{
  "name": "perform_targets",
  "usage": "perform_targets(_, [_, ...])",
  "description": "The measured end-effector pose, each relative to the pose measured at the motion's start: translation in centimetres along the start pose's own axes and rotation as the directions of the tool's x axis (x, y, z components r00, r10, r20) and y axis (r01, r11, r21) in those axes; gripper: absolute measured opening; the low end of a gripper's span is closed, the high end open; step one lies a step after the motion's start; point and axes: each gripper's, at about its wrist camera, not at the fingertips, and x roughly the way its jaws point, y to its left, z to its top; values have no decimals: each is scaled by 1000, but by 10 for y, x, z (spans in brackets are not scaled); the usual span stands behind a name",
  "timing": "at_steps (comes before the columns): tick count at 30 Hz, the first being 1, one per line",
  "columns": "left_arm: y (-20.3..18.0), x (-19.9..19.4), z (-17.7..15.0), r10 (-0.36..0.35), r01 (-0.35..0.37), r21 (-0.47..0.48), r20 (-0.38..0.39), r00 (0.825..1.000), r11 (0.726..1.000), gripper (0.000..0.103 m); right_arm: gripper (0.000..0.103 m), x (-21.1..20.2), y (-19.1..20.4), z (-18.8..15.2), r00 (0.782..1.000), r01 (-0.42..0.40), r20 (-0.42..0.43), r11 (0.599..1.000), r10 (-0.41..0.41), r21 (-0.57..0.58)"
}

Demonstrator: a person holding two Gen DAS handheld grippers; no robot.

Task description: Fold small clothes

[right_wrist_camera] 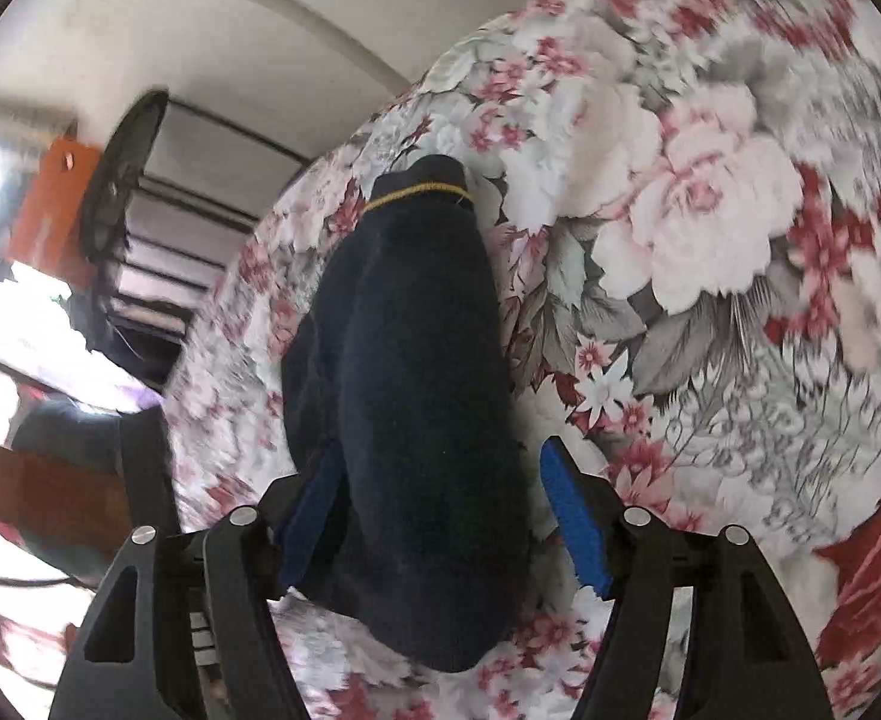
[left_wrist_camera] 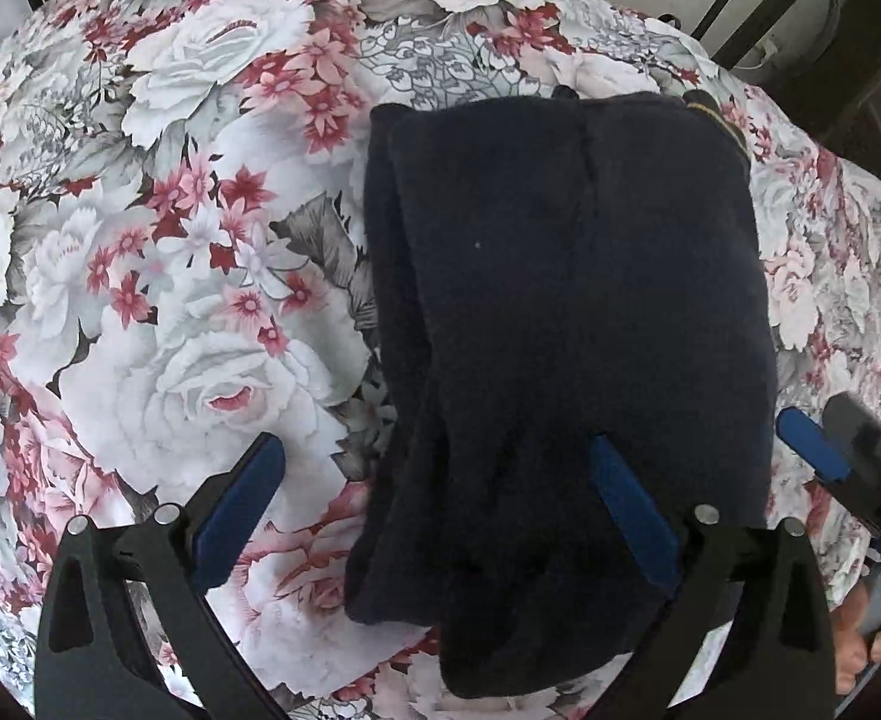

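A folded dark navy garment [left_wrist_camera: 566,312] with a thin yellow trim line lies on the floral tablecloth [left_wrist_camera: 188,276]. My left gripper [left_wrist_camera: 434,450] is open above its near left edge; the right blue finger [left_wrist_camera: 626,510] rests over the cloth, the left finger [left_wrist_camera: 242,498] over bare tablecloth. In the right wrist view the same garment [right_wrist_camera: 404,396] runs away from me between the open fingers of my right gripper [right_wrist_camera: 440,462], with the yellow trim [right_wrist_camera: 416,192] at its far end. The right gripper also shows in the left wrist view [left_wrist_camera: 824,450] beside the garment's right edge.
The table's right edge drops off past the garment [left_wrist_camera: 860,192]. Dark metal chair frames [left_wrist_camera: 800,12] stand behind the table. In the right wrist view, a white wall, an orange object [right_wrist_camera: 50,204] and dark railings [right_wrist_camera: 158,240] lie beyond the table's left edge.
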Motion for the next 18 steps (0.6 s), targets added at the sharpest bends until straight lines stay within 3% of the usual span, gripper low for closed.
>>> perform_targets(2, [-3, 3, 0, 14, -14, 1, 0, 1000, 1000, 99, 76, 15, -4, -8, 998, 49, -33, 999, -49, -13])
perform_targets(5, [-9, 6, -1, 28, -29, 13, 12, 1000, 1000, 99, 79, 19, -15, -7, 999, 3, -35, 998, -2, 55])
perform_targets(8, [-17, 5, -1, 35, -35, 26, 24, 999, 999, 99, 79, 13, -13, -3, 1000, -17, -12, 998, 18, 54])
perform_targets(13, [-27, -5, -5, 71, -76, 93, 57, 996, 993, 98, 79, 2, -12, 1, 993, -118, 28, 990, 116, 71])
perform_targets(18, [-39, -7, -3, 59, -67, 123, 74, 996, 990, 98, 80, 5, -18, 1, 992, -130, 13, 988, 129, 83])
